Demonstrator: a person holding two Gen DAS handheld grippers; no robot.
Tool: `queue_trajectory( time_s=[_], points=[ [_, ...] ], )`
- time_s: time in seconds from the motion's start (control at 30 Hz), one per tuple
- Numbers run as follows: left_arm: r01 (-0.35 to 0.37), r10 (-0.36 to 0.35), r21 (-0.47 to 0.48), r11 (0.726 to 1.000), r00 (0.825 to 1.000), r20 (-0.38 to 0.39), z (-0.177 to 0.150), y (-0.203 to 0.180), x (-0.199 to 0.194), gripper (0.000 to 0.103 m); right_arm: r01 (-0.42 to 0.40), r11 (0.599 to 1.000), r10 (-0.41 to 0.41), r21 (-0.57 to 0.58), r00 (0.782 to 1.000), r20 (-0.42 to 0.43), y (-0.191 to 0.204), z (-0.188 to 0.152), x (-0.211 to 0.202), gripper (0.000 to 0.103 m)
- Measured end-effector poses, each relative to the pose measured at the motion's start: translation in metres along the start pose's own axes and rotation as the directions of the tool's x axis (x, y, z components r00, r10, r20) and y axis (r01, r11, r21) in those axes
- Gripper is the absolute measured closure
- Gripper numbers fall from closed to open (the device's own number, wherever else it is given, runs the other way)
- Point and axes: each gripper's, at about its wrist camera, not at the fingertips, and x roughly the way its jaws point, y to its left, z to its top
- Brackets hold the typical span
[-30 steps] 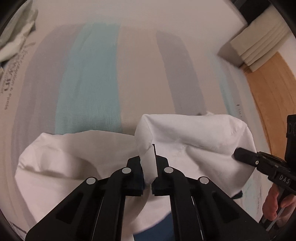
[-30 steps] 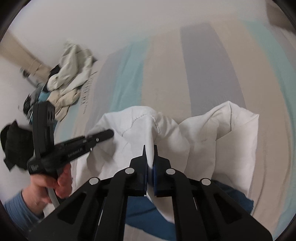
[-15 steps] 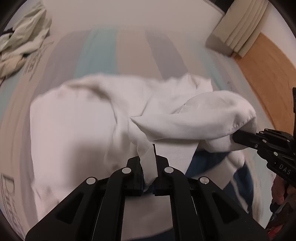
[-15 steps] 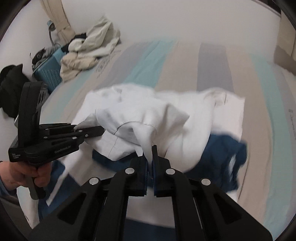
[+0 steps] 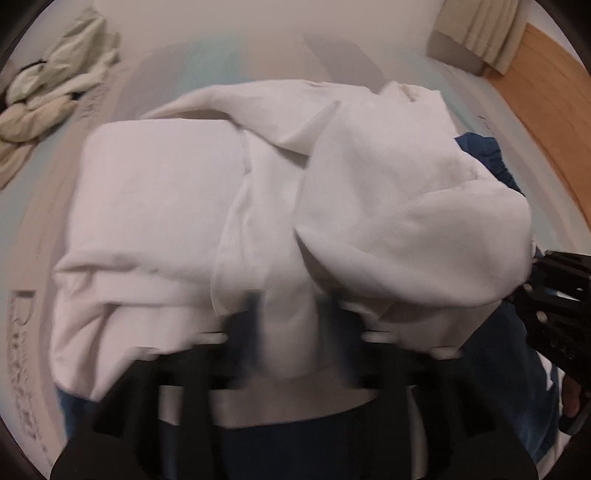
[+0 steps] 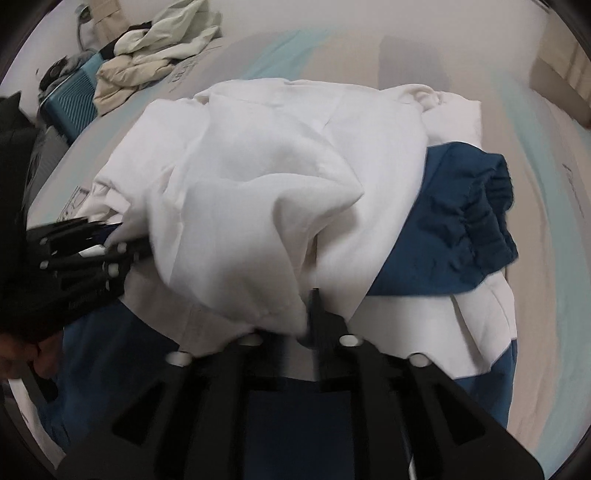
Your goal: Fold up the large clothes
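Note:
A large white and dark blue garment [image 5: 166,203] lies bunched on the striped bed, its white part folded over on top. In the right wrist view the white fold [image 6: 258,166] covers most of the blue part [image 6: 443,221], whose gathered cuff sticks out at the right. My left gripper [image 5: 291,321] is blurred and its jaws are opening, with loose white cloth lying between the spread fingers. My right gripper [image 6: 288,325] is opening too. Its right finger [image 6: 316,306] shows, and white cloth hides the left one. Each gripper also shows at the edge of the other's view [image 6: 92,254] [image 5: 554,288].
A pile of pale clothes [image 5: 48,99] [image 6: 155,48] lies at the bed's far left corner beside a teal ribbed case [image 6: 70,96]. Wooden floor [image 5: 546,74] and a curtain [image 5: 480,29] lie beyond the right side. A hand [image 6: 40,350] holds the left gripper.
Both grippers carried the pinched white edge forward and down, folding it over the garment. Their jaws, shut on the cloth before, now stand apart.

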Motion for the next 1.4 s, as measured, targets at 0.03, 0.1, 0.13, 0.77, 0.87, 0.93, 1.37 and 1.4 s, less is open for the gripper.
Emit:
queue_trajectory(
  time_s=[0.03, 0.1, 0.13, 0.77, 0.87, 0.93, 1.37, 1.4],
  points=[
    [-0.013, 0.013, -0.012, 1.0, 1.0, 0.017, -0.004, 0.002, -0.005, 0.016, 0.004, 1.0, -0.004, 0.018, 1.0, 0.02, 0.0, -0.001, -0.006, 0.045],
    [-0.012, 0.012, -0.02, 1.0, 1.0, 0.009, -0.013, 0.006, -0.014, 0.016, -0.003, 0.998, 0.0, 0.064, 0.999, 0.051, -0.001, -0.003, -0.017, 0.036],
    [-0.016, 0.015, -0.02, 1.0, 1.0, -0.01, -0.019, 0.008, -0.017, 0.016, 0.002, 0.997, -0.005, 0.074, 0.999, 0.043, -0.001, -0.005, -0.018, 0.035],
    [-0.121, 0.086, -0.139, 0.983, 0.969, -0.232, -0.157, 0.073, -0.1, 0.006, 0.134, 0.989, -0.126, 0.058, 0.984, -0.128, -0.007, -0.101, -0.055, 0.016],
    [-0.122, 0.07, -0.187, 0.975, 0.962, -0.263, -0.182, 0.086, -0.109, 0.006, 0.125, 0.991, -0.117, 0.049, 0.982, -0.15, -0.018, -0.128, -0.069, 0.016],
    [-0.128, 0.066, -0.214, 0.968, 0.959, -0.276, -0.196, 0.093, -0.116, 0.006, 0.121, 0.991, -0.109, 0.059, 0.978, -0.179, -0.027, -0.147, -0.073, 0.016],
    [-0.112, 0.018, -0.25, 0.962, 0.937, -0.35, -0.26, 0.095, -0.131, 0.006, 0.063, 0.98, -0.017, 0.189, 0.971, -0.239, -0.062, -0.231, -0.1, 0.016],
    [-0.105, 0.012, -0.253, 0.962, 0.939, -0.344, -0.263, 0.094, -0.132, 0.006, 0.056, 0.977, -0.005, 0.205, 0.97, -0.242, -0.065, -0.234, -0.101, 0.016]
  ],
)
